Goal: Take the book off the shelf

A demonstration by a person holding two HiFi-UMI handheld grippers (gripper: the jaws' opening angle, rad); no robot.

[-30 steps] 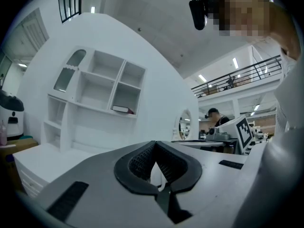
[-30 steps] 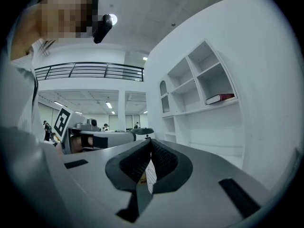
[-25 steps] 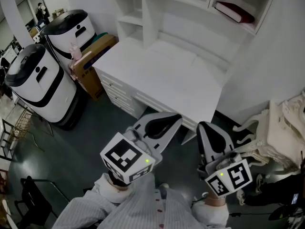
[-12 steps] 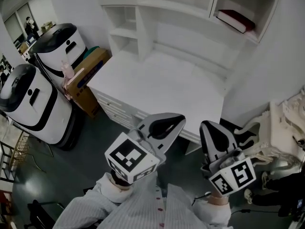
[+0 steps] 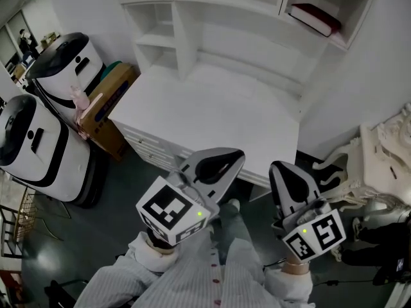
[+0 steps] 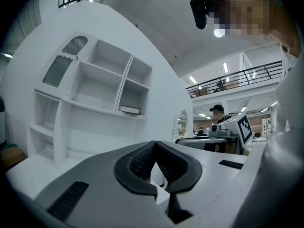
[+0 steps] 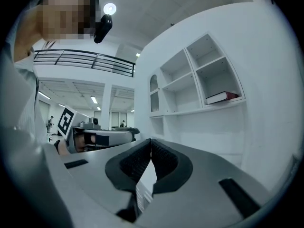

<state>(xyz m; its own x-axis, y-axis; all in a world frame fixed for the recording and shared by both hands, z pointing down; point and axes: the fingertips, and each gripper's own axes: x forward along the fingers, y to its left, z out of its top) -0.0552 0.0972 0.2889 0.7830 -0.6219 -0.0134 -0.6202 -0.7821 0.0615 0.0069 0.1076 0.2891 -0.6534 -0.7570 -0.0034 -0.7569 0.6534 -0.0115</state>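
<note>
Both closed tight and empty: left tongs [image 5: 226, 158] and right tongs [image 5: 283, 170], held level side by side at the near edge of the white surface [image 5: 212, 114]. Over the last second the surface and shelf unit [image 5: 192, 24] have slid nearer, so the person is stepping in. The dark red book [image 5: 314, 19] lies flat in the top right compartment, untouched and well apart from both tongs. Approach only; reach and grasp not yet begun.
</note>
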